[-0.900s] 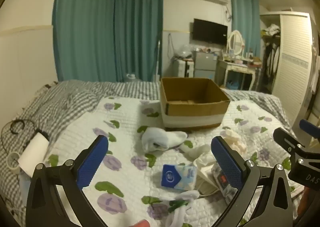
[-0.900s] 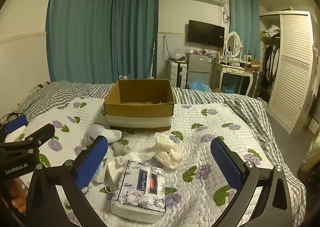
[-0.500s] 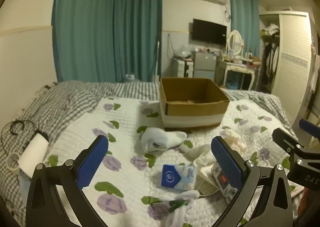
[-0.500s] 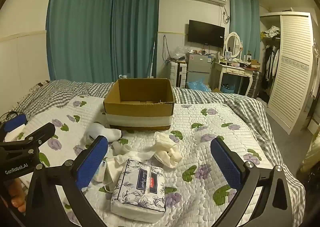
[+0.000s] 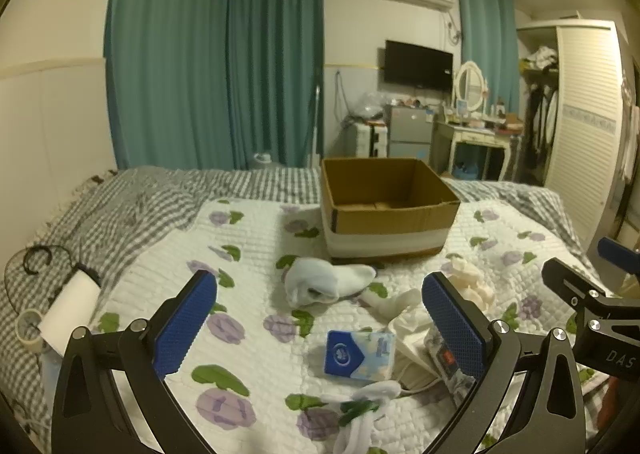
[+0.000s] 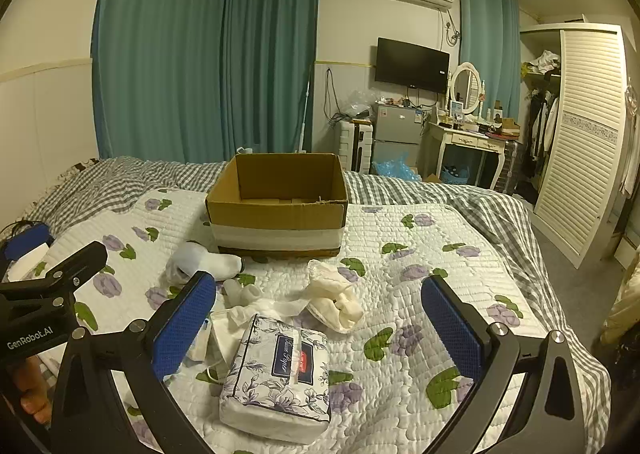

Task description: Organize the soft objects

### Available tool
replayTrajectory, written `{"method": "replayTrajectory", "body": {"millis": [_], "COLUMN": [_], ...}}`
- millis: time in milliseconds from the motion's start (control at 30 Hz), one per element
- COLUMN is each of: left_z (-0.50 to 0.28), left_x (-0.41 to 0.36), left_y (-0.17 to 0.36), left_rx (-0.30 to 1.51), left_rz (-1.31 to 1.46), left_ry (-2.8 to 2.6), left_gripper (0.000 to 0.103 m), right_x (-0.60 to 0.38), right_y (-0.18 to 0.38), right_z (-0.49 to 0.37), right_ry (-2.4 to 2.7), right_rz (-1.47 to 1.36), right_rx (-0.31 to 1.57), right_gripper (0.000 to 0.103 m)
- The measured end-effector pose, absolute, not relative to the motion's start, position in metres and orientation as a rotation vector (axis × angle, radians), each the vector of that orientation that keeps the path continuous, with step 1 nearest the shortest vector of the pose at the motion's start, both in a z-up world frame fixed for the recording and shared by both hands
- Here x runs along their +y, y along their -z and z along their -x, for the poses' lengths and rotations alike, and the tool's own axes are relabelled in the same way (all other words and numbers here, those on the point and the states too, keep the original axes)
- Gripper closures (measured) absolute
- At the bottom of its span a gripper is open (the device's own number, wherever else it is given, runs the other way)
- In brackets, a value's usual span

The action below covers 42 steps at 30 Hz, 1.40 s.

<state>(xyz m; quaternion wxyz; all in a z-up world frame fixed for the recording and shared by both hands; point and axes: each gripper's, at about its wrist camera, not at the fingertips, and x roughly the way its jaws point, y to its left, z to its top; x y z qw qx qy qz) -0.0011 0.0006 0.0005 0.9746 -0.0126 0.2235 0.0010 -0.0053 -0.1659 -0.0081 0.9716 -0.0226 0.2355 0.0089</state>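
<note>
An open, empty cardboard box stands on the floral quilt. In front of it lie a white sock, a cream cloth bundle, a small blue tissue pack, a floral tissue pack and white socks. My left gripper is open and empty above the blue pack. My right gripper is open and empty above the floral pack.
A white block, a tape roll and cables lie at the bed's left edge. A desk with mirror, a fridge and a louvred wardrobe stand beyond the bed.
Both grippers have drifted very slightly; the objects on the bed have not moved.
</note>
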Motion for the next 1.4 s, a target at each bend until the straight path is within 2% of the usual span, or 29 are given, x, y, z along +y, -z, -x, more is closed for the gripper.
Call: {"method": "replayTrajectory", "body": {"millis": [1400], "left_z": [0.0029], "left_x": [-0.0008], "left_y": [0.0011], "left_rx": [0.450], "left_rz": [0.016], "left_ry": [-0.007], "left_gripper": [0.000], "right_x": [-0.1644], "right_y": [0.0107], "right_z": [0.0039], "right_ry": [-0.013], "right_rz": [0.056], "right_rx": [0.489], "right_gripper": [0.000]}}
